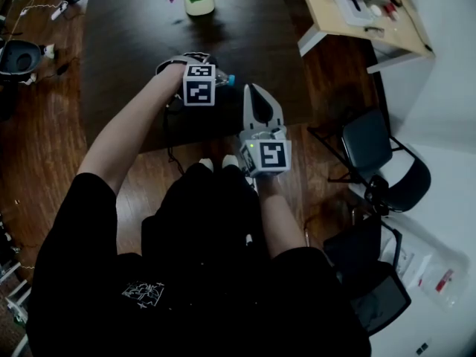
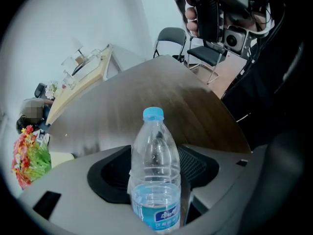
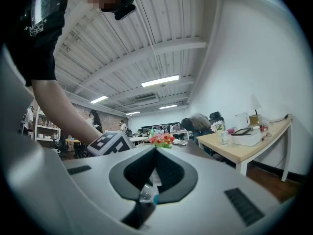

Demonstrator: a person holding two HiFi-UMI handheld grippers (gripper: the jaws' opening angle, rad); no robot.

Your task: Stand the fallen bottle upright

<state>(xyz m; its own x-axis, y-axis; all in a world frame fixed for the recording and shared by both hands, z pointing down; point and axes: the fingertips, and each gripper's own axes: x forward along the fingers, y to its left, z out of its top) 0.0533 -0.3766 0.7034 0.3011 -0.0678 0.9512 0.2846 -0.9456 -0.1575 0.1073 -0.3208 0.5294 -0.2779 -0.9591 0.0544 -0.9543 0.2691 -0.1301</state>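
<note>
Bottle (image 2: pixel 155 146): clear round plastic with a blue cap (image 2: pixel 153 113) and a little water. We judge it not yet upright, on the dark table (image 1: pixel 134 36) nearer us than the flower pot (image 1: pixel 199 4).
Left gripper (image 2: pixel 154 173): fingers apart, straddling its body to raise it.
Right gripper (image 1: pixel 258 99): fingers closed, empty, idle farther from the pot.

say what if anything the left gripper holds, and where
The clear plastic blue-capped water bottle sits between the left gripper's jaws at its labelled lower body; whether the pads press cannot be told.
</note>
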